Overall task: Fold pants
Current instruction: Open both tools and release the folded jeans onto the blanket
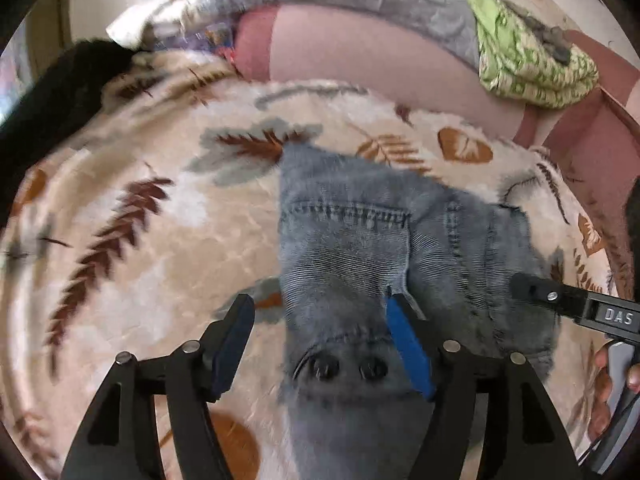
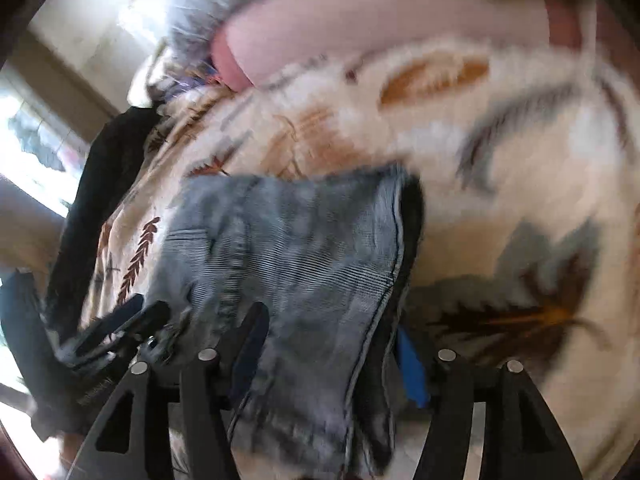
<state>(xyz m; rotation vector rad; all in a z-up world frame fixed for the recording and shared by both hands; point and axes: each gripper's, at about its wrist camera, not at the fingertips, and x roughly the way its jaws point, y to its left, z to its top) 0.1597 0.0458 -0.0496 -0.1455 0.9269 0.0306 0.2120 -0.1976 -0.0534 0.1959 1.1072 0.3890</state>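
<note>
Your left gripper (image 1: 320, 344) has its 2 blue-padded fingers (image 1: 408, 344) spread apart over the pants (image 1: 360, 248), pads clear of the cloth; no earlier view, so only the gap can be told; your right gripper (image 2: 332, 352) likewise stands with fingers (image 2: 412, 372) parted, the denim edge lying between them, not pinched (that view is blurred); the pants, grey-blue denim, lie folded on the leaf-patterned blanket (image 1: 140, 208) towards its near edge, 2 dark buttons (image 1: 348, 369) showing just ahead of your left fingers; a pink pillow (image 1: 360, 56) sits at the blanket's far edge, with a green patterned cloth (image 1: 520, 56) at the far right corner.
</note>
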